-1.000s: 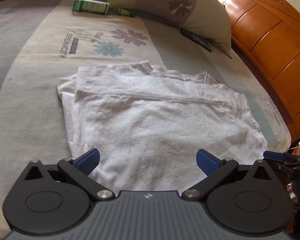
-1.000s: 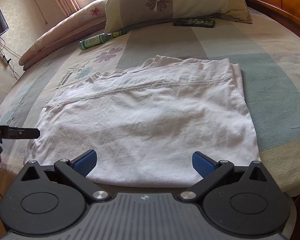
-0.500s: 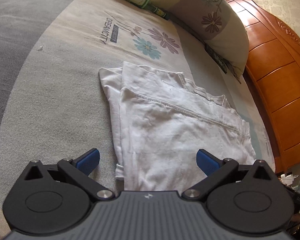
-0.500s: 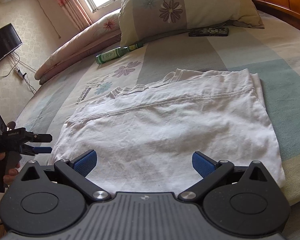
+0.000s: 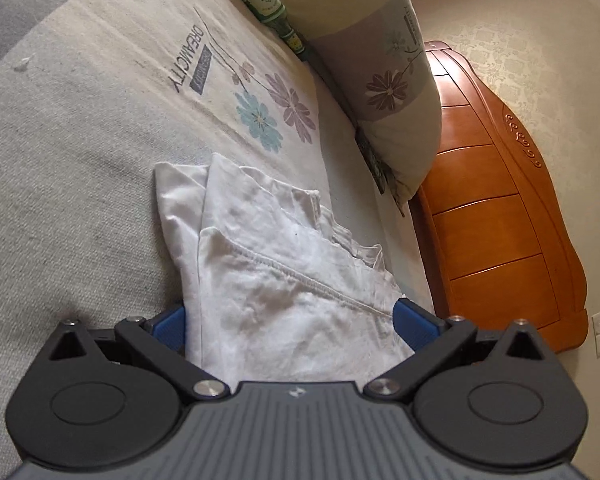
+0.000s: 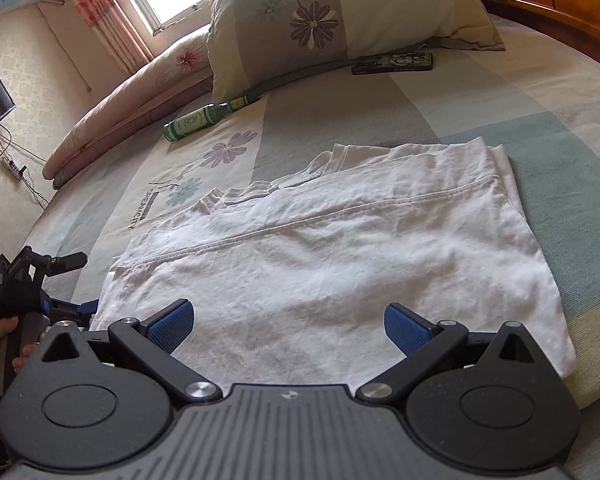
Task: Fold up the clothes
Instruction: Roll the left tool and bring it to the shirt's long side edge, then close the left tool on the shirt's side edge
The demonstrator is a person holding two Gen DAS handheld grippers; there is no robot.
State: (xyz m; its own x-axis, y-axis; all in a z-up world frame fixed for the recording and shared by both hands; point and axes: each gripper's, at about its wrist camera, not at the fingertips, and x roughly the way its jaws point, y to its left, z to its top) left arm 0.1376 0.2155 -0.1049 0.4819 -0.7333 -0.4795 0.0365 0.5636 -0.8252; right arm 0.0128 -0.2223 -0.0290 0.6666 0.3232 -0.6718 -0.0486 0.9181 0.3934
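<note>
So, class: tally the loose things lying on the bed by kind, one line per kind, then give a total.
White garment: 1
Floral pillow: 1
Green bottle: 1
Dark flat case with a printed pattern: 1
Rolled pinkish quilt: 1
Total: 5
</note>
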